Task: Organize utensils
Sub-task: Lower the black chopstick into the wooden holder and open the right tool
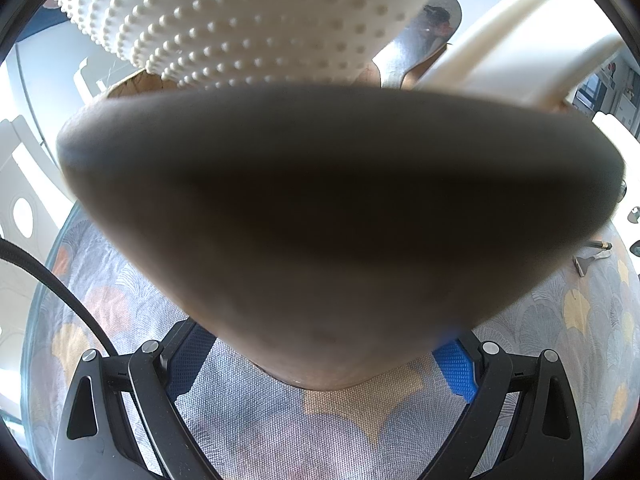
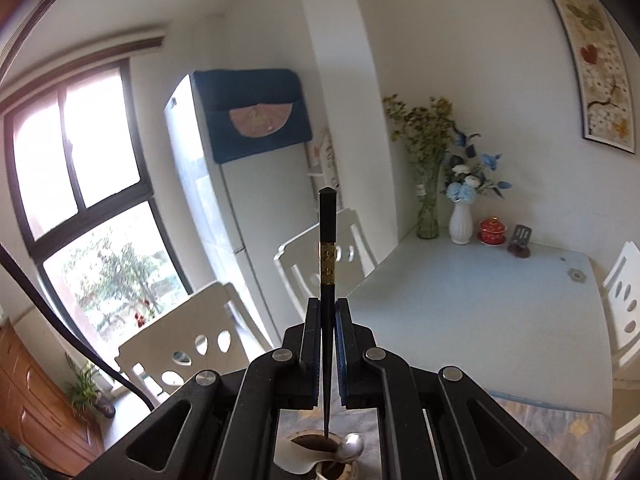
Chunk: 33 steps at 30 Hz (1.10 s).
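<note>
The right tool [image 2: 328, 344] was closed tight on a black chopstick [image 2: 327, 248] with a gold band, its pads pressing the shaft from both sides; the thick end stood up well above the fingertips and the thin tip hung down below them. Held upright like this, the chopstick could, as I judge it, be lowered tip first into a holder rather than laid flat. Directly under the tip in the right wrist view was the mouth of a holder [image 2: 320, 456] that already held a brown wooden piece and a metal spoon [image 2: 351, 446], so the chopstick was above the opening, apparently clear of it, though I could not tell whether the tip touched anything inside. The left tool [image 1: 324, 364] was in view only as its two black arms with blue pads [image 1: 456, 364]; a big dark rounded object [image 1: 328, 216], very close to the lens and out of focus, sat between the pads, and it looked gripped there, probably the holder itself kept steady for loading, though contact on the left pad was hidden. Above it stood a white studded utensil [image 1: 248, 20] and a smooth white handle [image 1: 516, 32], upright as if in that holder. Beneath lay the worktop [image 1: 120, 272] under a patterned cloth, with small metal items [image 1: 592, 256] at its right edge.
</note>
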### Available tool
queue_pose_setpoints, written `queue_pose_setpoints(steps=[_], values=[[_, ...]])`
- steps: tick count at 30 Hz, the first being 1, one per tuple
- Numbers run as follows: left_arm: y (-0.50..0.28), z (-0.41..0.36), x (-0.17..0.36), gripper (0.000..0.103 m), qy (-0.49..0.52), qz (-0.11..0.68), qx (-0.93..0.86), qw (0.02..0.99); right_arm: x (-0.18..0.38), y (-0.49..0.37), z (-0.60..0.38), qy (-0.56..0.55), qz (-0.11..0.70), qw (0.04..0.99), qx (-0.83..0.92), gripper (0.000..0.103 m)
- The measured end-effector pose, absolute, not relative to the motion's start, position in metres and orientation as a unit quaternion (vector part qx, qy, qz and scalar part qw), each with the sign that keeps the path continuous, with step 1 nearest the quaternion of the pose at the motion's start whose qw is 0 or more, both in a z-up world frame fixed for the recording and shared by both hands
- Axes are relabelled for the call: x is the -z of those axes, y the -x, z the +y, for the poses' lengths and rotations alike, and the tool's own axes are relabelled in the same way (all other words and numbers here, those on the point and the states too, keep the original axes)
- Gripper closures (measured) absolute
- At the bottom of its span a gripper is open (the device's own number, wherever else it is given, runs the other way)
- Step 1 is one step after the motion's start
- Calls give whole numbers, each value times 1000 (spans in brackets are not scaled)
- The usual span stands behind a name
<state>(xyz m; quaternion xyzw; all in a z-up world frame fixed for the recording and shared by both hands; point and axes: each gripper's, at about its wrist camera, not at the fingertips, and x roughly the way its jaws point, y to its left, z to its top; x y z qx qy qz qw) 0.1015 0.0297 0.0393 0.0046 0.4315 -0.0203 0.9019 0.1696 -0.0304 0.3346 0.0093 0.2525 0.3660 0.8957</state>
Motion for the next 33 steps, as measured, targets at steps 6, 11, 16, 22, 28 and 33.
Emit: queue_pose_setpoints(steps=[6,11,16,22,28,33], values=[[-101,29,-40,6,-5,432,20,902,-320,-167,-16,18,250,896,-366,97],[-101,29,-40,6,-5,432,20,902,-302,-174,-13,15,271,890,-365,97],[-101,29,-40,6,-5,432,20,902,-290,-179,-13,13,290,886,-361,97],[-101,29,-40,6,-4,432,21,902,-284,-180,-14,5,306,880,-363,97],[-101,31,-39,6,0,432,23,901,-281,-176,-11,11,320,872,-371,96],[-97,34,-40,6,7,434,27,900,-280,-172,-12,6,336,867,-368,95]])
